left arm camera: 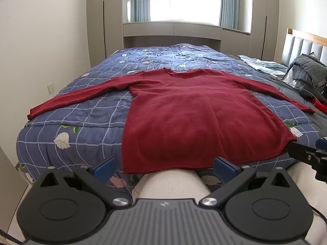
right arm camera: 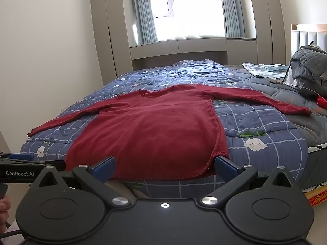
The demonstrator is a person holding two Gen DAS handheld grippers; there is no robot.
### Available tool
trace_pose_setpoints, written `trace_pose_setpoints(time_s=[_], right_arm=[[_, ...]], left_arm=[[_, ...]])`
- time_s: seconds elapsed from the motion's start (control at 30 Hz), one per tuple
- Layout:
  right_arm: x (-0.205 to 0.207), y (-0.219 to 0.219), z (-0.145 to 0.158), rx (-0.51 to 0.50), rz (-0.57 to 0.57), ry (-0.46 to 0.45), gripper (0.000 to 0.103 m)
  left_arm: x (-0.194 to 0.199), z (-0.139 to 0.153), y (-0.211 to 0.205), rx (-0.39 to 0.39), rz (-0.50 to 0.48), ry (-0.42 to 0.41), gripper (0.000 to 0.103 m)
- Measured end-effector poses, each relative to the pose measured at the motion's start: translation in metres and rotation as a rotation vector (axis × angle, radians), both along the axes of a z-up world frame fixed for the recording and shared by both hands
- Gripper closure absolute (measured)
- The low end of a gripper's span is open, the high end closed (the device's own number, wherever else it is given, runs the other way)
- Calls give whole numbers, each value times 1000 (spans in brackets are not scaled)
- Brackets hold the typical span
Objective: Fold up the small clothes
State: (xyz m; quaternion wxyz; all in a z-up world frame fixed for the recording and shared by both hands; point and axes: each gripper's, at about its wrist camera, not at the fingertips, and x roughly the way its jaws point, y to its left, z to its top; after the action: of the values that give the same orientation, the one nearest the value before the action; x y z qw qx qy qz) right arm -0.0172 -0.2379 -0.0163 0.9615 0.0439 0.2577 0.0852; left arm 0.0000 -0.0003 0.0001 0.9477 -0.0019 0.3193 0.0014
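I count one red sweater (left arm camera: 196, 118) with two sleeves, one bed (left arm camera: 85, 110), one window (right arm camera: 184, 8) – and my two grippers (both spread wide).

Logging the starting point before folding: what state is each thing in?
red sweater: unfolded, flat, sleeves spread, hem over the bed edge
left hand-held gripper: open, empty
right hand-held gripper: open, empty
blue checked quilt: spread over the bed
grey blanket: bunched up

The sweater (left arm camera: 194, 114) is matt, fuzzy red knit; the quilt (left arm camera: 85, 112) is stitched, puffy cloth; each gripper (right arm camera: 165, 167) is matt black plastic with shiny metal pins.
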Motion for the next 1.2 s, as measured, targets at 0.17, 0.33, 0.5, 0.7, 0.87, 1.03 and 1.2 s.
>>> trace_pose_setpoints(time_s=[0.17,0.33,0.5,0.7,0.87,1.03,1.2], right_arm=[[0,0,0,0,0,1,0],[0,0,0,1,0,2,0],[0,0,0,1,0,2,0],[0,0,-1,1,0,3,0],[0,0,-1,1,0,4,0],[0,0,-1,1,0,4,0],[0,0,-1,2,0,4,0]], left_arm=[[0,0,0,-1,1,1,0],[1,-2,1,-1,2,2,0],[1,-2,1,-3,2,3,0],[1,-2,2,-3,1,4,0],[1,-2,2,-3,2,5,0],[2,-3,2,-3,2,5,0],[2,-3,2,-4,2,5,0]])
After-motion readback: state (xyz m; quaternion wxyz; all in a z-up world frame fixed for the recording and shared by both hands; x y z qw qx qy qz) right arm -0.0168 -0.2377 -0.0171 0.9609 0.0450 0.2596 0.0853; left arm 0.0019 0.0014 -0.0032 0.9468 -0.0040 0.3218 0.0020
